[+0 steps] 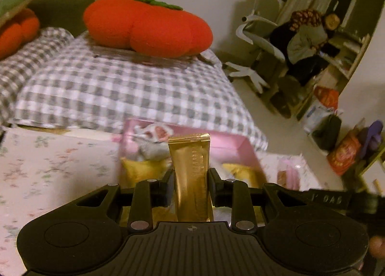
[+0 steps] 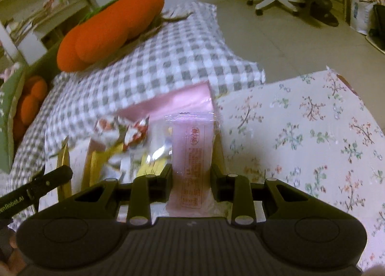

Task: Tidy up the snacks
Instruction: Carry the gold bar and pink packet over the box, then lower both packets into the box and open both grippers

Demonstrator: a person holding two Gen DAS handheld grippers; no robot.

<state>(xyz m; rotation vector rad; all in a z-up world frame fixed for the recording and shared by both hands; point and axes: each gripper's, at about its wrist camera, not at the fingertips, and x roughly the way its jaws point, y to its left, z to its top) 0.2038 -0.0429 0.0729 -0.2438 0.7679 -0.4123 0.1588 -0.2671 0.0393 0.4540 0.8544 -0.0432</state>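
Observation:
My left gripper (image 1: 191,179) is shut on a gold foil snack packet (image 1: 190,163) that stands upright between its pads, above a pink box (image 1: 247,151) holding yellow and white wrapped snacks. In the right wrist view my right gripper (image 2: 191,175) is shut on a pink snack in a clear wrapper (image 2: 192,151) with red print. It hangs over the same pink box (image 2: 178,100), where red-and-white and yellow packets (image 2: 125,134) lie. The other gripper's black arm (image 2: 36,187) shows at the lower left, beside a gold packet (image 2: 63,160).
The box rests on a floral cloth (image 2: 312,131). Behind it lies a grey checked pillow (image 1: 120,88) with an orange plush cushion (image 1: 146,28) on top. A white office chair (image 1: 252,35), a seated person and bags on the floor (image 1: 341,151) are at the right.

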